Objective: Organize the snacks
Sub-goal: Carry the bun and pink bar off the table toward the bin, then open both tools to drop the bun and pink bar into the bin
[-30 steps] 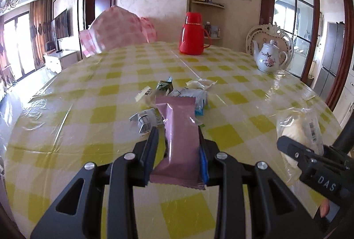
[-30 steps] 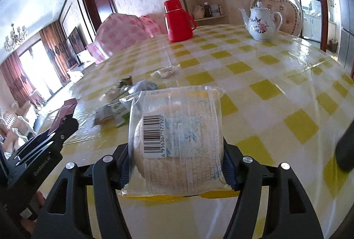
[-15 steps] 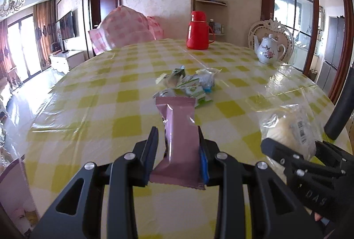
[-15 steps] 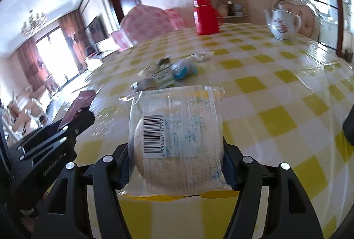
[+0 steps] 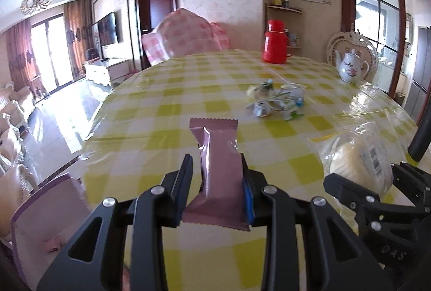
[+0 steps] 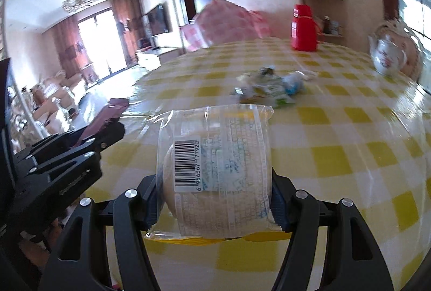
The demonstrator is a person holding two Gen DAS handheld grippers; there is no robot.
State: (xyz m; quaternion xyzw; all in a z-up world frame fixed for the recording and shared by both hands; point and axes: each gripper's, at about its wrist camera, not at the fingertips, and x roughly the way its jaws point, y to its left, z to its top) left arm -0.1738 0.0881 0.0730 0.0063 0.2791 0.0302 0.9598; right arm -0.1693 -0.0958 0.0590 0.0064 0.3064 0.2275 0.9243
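My left gripper (image 5: 216,169) is shut on a mauve snack bar wrapper (image 5: 219,169) and holds it above the near edge of the table. My right gripper (image 6: 215,180) is shut on a clear-wrapped round bun with a barcode (image 6: 215,164); that bun also shows at the right of the left wrist view (image 5: 358,159). The left gripper shows at the left of the right wrist view (image 6: 70,153). A small pile of loose snack packets (image 5: 277,102) lies in the middle of the table, also in the right wrist view (image 6: 269,86).
A yellow checked tablecloth under clear plastic covers the round table (image 5: 188,91). A red thermos (image 5: 274,42) and a white floral teapot (image 5: 350,67) stand at the far side. A pink checked chair (image 5: 186,35) stands behind. A purple-edged box (image 5: 40,221) sits low at the left.
Both grippers have pulled back toward the table's near left edge, still holding their snacks. The snack pile now lies farther away and more to the right.
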